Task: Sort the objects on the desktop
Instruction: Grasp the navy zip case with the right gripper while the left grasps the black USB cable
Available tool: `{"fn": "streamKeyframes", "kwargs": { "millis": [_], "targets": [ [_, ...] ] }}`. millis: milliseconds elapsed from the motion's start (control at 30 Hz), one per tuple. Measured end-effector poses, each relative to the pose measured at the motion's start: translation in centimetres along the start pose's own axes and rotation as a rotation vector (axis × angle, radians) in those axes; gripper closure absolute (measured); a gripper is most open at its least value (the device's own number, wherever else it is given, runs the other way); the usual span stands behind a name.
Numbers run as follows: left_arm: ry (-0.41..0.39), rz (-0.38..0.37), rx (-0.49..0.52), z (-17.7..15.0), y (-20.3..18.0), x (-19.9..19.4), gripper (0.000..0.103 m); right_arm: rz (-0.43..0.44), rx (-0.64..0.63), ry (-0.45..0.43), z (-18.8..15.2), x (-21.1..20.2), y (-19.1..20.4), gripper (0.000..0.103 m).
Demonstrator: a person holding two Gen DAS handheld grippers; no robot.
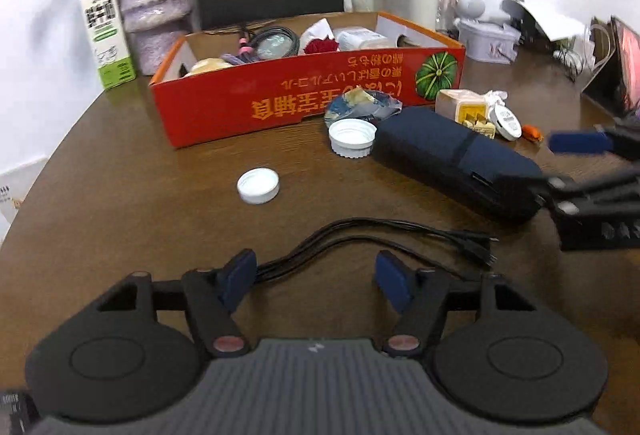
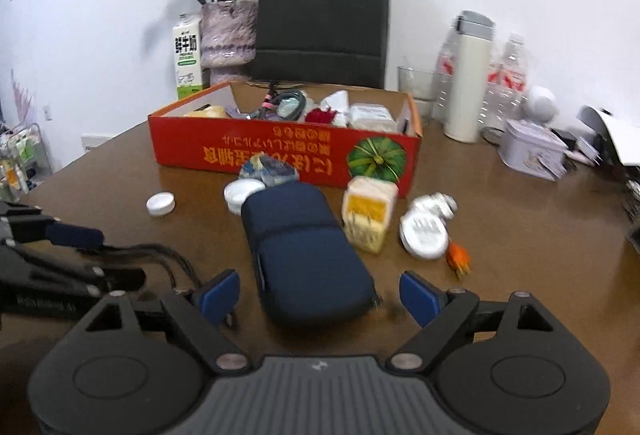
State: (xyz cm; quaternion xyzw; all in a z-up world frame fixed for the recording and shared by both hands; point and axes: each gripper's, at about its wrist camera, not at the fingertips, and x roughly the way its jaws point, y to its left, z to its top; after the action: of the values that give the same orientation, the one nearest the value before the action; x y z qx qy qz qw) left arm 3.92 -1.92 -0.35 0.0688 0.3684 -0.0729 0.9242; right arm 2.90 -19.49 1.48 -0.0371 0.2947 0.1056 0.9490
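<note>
Right wrist view showed both grippers, right (image 2: 319, 295) and left (image 1: 316, 280), gaping empty over a brown table (image 2: 520, 275) against white walls, the navy pouch (image 2: 304, 255) lying before the red box (image 2: 280, 151).

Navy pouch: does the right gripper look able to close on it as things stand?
Probably yes. The right gripper is open, its jaws either side of the near end of the navy pouch, with nothing between.
</note>
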Motion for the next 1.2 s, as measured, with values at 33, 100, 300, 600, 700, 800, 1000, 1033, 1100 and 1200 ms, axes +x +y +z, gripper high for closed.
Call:
{"fn": "streamKeyframes", "kwargs": {
  "millis": [33, 100, 300, 600, 700, 800, 1000, 1033, 1100, 1200],
  "targets": [
    [0.004, 0.004, 0.017, 0.3, -0.2, 0.3, 0.038, 0.011, -0.006, 0.002, 0.5, 0.9, 0.0, 0.016],
    [0.006, -0.006, 0.031, 0.6, -0.5, 0.5, 0.066, 0.035, -0.004, 0.03, 1.3, 2.7, 0.0, 0.017],
    [0.02, -0.007, 0.035, 0.1, -1.8, -0.3, 0.101, 0.077, -0.041, 0.036, 1.2, 5.2, 0.7, 0.031],
    [0.089, -0.075, -0.352, 1.0, 0.4, -2.0, 0.059, 0.065, -0.015, 0.022, 0.8, 4.4, 1.4, 0.036],
    [0.128, 0.067, -0.47, 1.6, 0.2, -0.4, 0.031, 0.058, 0.034, 0.019, 1.0, 4.2, 0.7, 0.037],
    [0.105, 0.155, -0.53, 2.6, -0.6, 0.8, 0.028, 0.007, 0.051, -0.004, 0.9, 4.0, 0.5, 0.038],
    [0.07, 0.35, -0.543, 3.9, -1.9, 2.5, 0.075, 0.003, 0.04, -0.015, 0.5, 4.1, 0.8, 0.039],
    [0.059, 0.36, -0.534, 4.0, -2.1, 2.5, 0.081, 0.004, 0.035, -0.016, 0.5, 4.1, 0.8, 0.039],
    [0.062, 0.358, -0.539, 4.2, -2.4, 2.4, 0.102, 0.008, 0.033, -0.017, 0.5, 4.0, 1.0, 0.039],
    [0.076, 0.342, -0.512, 4.0, -3.0, 2.0, 0.102, 0.019, 0.038, -0.017, 0.5, 3.9, 1.1, 0.039]
  ]
}}
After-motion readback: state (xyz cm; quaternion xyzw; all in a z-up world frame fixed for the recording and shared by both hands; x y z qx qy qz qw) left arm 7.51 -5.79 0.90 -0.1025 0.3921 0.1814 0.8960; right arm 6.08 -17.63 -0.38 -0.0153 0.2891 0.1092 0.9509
